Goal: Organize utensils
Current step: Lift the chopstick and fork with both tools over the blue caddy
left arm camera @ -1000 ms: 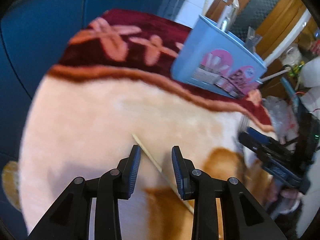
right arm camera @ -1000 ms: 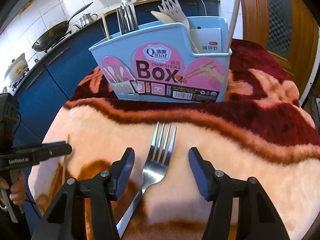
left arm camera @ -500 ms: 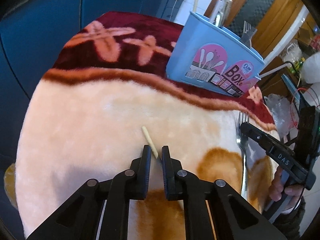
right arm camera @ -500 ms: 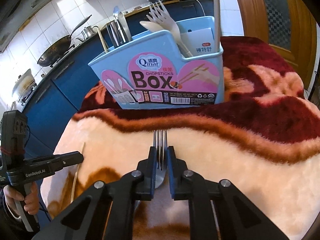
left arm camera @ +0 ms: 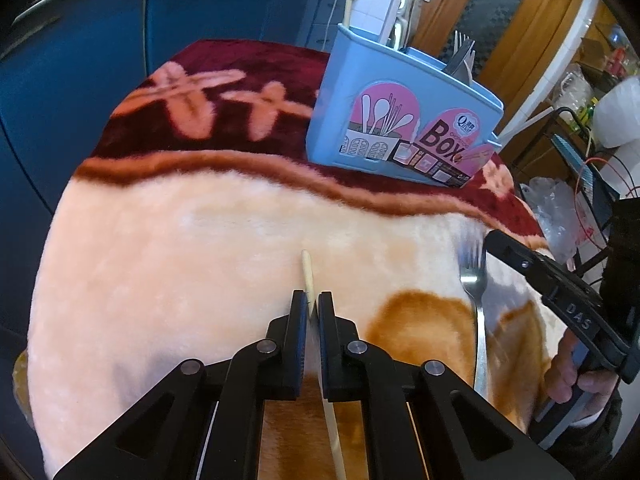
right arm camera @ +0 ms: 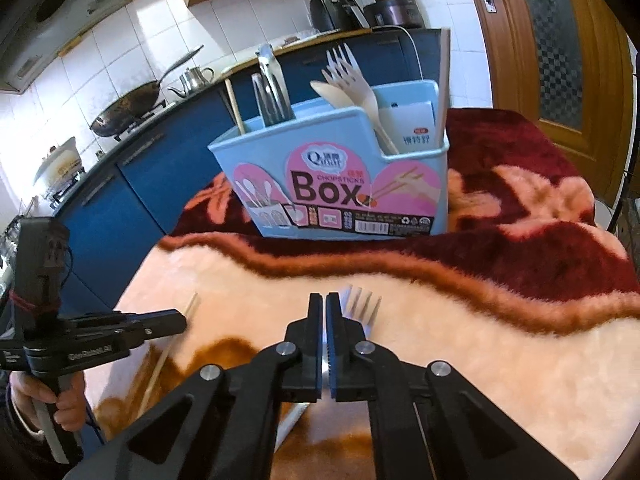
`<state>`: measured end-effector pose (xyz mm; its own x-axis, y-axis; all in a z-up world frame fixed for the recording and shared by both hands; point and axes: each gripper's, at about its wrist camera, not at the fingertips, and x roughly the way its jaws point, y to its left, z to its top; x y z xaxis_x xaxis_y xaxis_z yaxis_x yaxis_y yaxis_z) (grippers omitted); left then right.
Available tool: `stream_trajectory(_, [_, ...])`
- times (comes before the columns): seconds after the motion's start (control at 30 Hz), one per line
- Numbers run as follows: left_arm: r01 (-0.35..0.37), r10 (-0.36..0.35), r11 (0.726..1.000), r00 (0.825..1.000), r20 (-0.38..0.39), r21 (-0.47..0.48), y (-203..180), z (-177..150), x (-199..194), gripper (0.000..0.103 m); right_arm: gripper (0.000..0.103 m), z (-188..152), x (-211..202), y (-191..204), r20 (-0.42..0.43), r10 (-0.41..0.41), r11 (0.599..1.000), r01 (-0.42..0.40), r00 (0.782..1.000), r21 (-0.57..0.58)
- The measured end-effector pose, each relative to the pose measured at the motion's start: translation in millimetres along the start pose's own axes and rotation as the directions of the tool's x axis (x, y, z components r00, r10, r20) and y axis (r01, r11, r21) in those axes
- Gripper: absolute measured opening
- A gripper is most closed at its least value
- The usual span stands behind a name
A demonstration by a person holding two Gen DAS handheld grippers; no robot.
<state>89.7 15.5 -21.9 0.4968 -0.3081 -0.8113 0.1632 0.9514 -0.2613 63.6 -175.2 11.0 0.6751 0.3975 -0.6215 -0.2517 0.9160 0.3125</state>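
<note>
My left gripper (left arm camera: 308,304) is shut on a pale wooden chopstick (left arm camera: 307,272), which sticks out ahead of the fingers and trails back under them. My right gripper (right arm camera: 324,300) is shut on a metal fork (right arm camera: 360,308), tines pointing forward and skewed to the right of the fingers. The fork (left arm camera: 474,280) and right gripper (left arm camera: 560,300) also show at the right in the left wrist view. The blue chopsticks box (right arm camera: 340,184) stands ahead on the dark red part of the blanket, holding metal utensils, wooden forks and chopsticks. It also shows in the left wrist view (left arm camera: 400,120).
A plush peach, orange and dark red blanket (right arm camera: 480,344) covers the round table. The left gripper (right arm camera: 120,332) with its chopstick (right arm camera: 168,352) is at the left in the right wrist view. Blue kitchen cabinets (right arm camera: 132,184) and a wooden door (right arm camera: 560,40) lie beyond.
Both grippers closed, the left on the chopstick and the right on the fork. Both utensils have since lifted and shifted, and the views have risen slightly.
</note>
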Motion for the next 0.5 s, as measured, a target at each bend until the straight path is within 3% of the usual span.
stream_trajectory(0.13, [0.002, -0.002, 1.0, 1.0, 0.012, 0.005, -1, -1, -3, 0.005, 0.003, 2, -8, 4, 0.02, -0.001, 1.0, 0.001, 1.0, -0.011])
stream_trajectory(0.27, [0.006, -0.006, 1.0, 1.0, -0.004, -0.002, 3, -1, -3, 0.005, 0.004, 2, -6, -2, -0.02, -0.01, 0.999, 0.01, 1.0, 0.035])
stream_trajectory(0.33, [0.003, -0.003, 1.0, 1.0, -0.024, -0.009, 4, -1, -1, 0.005, 0.024, 0, -5, -8, -0.039, -0.031, 0.998, 0.033, 0.999, 0.054])
stream_trajectory(0.4, [0.003, -0.004, 1.0, 0.999, -0.048, -0.015, 5, -3, 2, 0.008, 0.034, -2, -4, -14, -0.048, -0.04, 0.997, 0.043, 0.998, 0.066])
stream_trajectory(0.5, [0.018, -0.019, 1.0, 0.998, -0.057, -0.021, 7, -4, 4, 0.009, 0.034, -6, 1, -19, -0.08, -0.048, 0.996, 0.053, 0.996, 0.067])
